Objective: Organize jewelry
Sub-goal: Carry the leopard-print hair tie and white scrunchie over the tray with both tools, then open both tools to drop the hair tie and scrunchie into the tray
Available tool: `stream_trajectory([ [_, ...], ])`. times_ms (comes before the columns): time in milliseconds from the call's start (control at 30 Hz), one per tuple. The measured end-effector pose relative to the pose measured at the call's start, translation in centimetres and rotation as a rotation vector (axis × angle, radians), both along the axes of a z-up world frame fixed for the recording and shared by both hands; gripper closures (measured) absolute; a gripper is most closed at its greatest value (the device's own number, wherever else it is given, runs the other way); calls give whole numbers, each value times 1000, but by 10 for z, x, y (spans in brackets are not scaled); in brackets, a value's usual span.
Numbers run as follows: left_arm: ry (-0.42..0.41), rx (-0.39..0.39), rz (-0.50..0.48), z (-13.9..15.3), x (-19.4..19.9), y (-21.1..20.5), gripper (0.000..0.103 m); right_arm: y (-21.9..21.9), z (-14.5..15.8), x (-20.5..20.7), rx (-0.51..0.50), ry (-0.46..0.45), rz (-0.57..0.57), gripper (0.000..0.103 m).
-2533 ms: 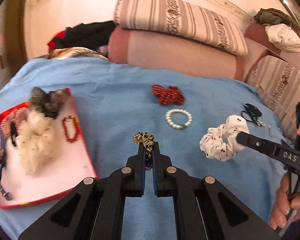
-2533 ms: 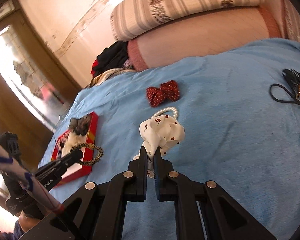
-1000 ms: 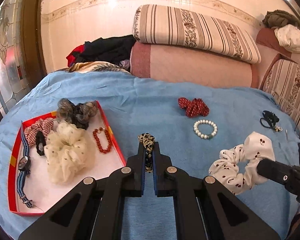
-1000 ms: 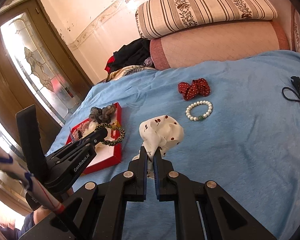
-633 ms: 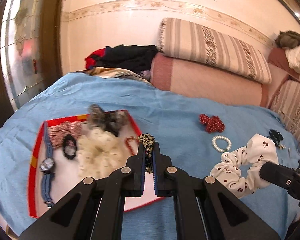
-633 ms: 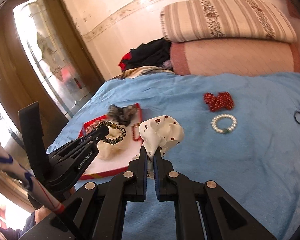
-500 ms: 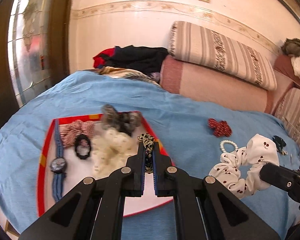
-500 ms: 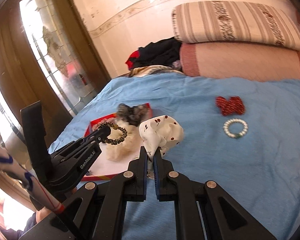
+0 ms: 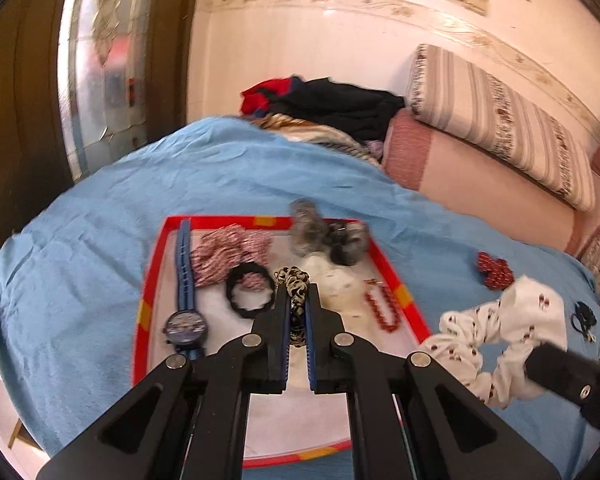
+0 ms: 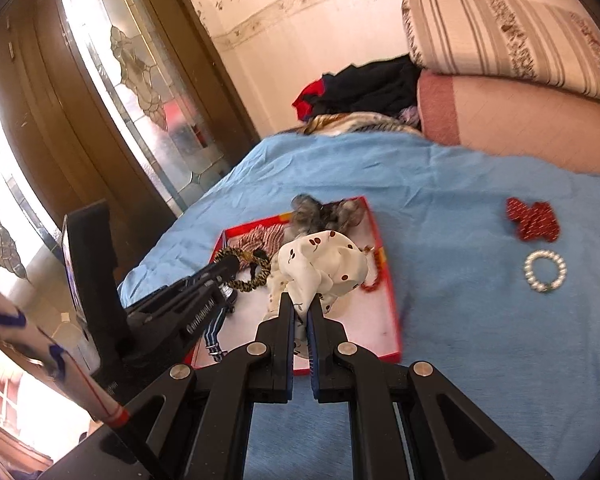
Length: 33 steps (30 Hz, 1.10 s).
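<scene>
My left gripper (image 9: pixel 297 300) is shut on a gold-and-black braided hair tie (image 9: pixel 293 280) and hangs over the red-rimmed tray (image 9: pixel 153 268). In the right wrist view the same left gripper (image 10: pixel 230 266) holds the hair tie (image 10: pixel 256 278) above the tray (image 10: pixel 392 316). My right gripper (image 10: pixel 300 304) is shut on a white cherry-print scrunchie (image 10: pixel 320 266) above the tray's near right part; the scrunchie (image 9: pixel 500 332) also shows at the right of the left wrist view. In the tray lie a blue watch (image 9: pixel 186 322), a black hair ring (image 9: pixel 249 290), a striped scrunchie (image 9: pixel 228 250), a grey scrunchie (image 9: pixel 324 234) and a red bead bracelet (image 9: pixel 384 308).
On the blue blanket (image 10: pixel 480 360) right of the tray lie a red bow (image 10: pixel 534 218) and a pearl bracelet (image 10: pixel 545 271). A black tie (image 9: pixel 584 318) lies farther right. Pillows (image 9: pixel 500 124) and dark clothes (image 9: pixel 332 100) sit at the bed's far end; a glass door (image 10: pixel 140 92) is left.
Both grippers moved left across the bed with their loads. The hair tie went from beside the tray's right rim to over its middle; the scrunchie now hangs over the tray.
</scene>
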State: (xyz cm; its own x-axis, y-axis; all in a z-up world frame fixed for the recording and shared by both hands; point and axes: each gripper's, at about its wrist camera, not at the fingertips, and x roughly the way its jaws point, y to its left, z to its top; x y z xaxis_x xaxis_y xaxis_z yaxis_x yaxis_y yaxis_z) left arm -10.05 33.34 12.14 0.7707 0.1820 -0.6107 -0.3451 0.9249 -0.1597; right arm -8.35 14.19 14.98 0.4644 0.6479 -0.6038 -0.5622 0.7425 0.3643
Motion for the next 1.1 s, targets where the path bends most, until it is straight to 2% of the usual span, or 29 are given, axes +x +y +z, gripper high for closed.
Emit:
stream_trajectory([
  [100,54,-36,34,-12,4,19,97,12,-13,8,-6,28,16,96],
  [300,143,-66,56,-34,14,33,97,30,-43,21,-40,83,37,96],
  [733,232,-83,103,-53,23,41,97,40,-83,33,-119,159,36,93],
  [800,230,-88,104,-53,23,42,94,40,-84,32,-123,161,37,91],
  [867,223,-91,110,-52,22,44,82,39,-84,31,-128,163,36,87],
  [900,213,-95,115,-51,21,44,70,37,-83,31,-124,164,35,83],
  [933,205,-93,119,-49,19,45,65,37,-83,30,-124,163,33,79],
  [1000,188,-89,119,-46,18,44,63,33,-79,29,-122,159,28,62],
  [1100,154,-93,103,-40,16,40,63,27,-71,25,-104,141,21,62],
])
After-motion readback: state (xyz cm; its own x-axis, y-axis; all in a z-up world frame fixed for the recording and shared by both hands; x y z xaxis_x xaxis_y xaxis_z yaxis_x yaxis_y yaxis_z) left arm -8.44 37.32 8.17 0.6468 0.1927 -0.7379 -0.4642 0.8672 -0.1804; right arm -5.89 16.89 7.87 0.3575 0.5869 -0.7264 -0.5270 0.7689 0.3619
